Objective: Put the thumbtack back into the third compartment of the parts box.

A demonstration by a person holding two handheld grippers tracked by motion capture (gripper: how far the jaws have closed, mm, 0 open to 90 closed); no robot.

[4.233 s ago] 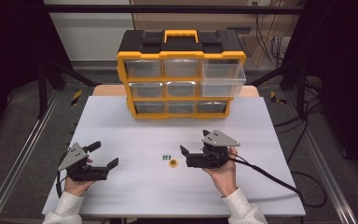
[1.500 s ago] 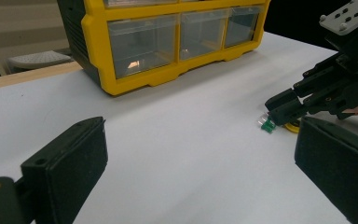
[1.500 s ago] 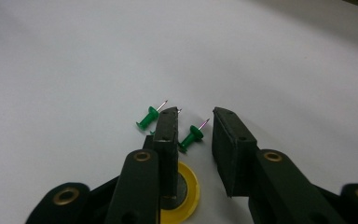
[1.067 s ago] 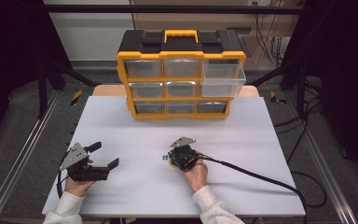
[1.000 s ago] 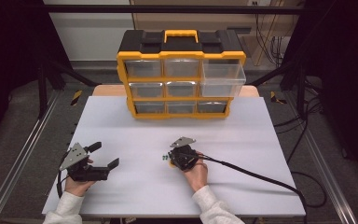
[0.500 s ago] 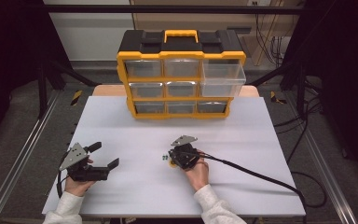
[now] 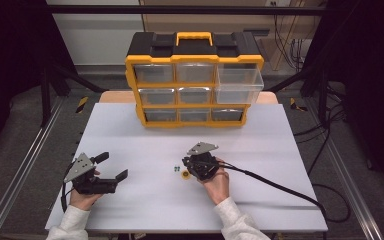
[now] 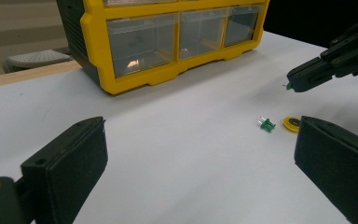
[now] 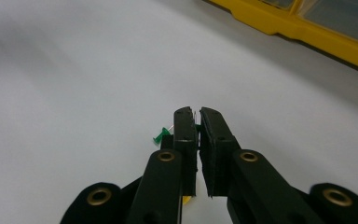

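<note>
My right gripper [image 9: 198,113] is shut on a tiny green part with thin wire legs [image 9: 197,127] and holds it just above the white table. In the left gripper view that green part [image 8: 289,86] peeks out of the right gripper's tip. Below it on the table lie another small green part [image 8: 266,124] and a yellow disc [image 8: 292,123]. In the high view these are the green part [image 7: 174,169] and the yellow disc [image 7: 185,174], just left of the right gripper [image 7: 186,163]. At the table's front left my left gripper [image 7: 114,167] rests open with nothing in it.
A yellow and black drawer cabinet [image 7: 195,80] stands at the back of the white table [image 7: 280,150]; its top right clear drawer [image 7: 240,82] is pulled out. The right gripper's cable [image 7: 280,187] trails off to the right front.
The right gripper has risen a little off the table with the green part between its jaws. The left gripper has stayed where it was.
</note>
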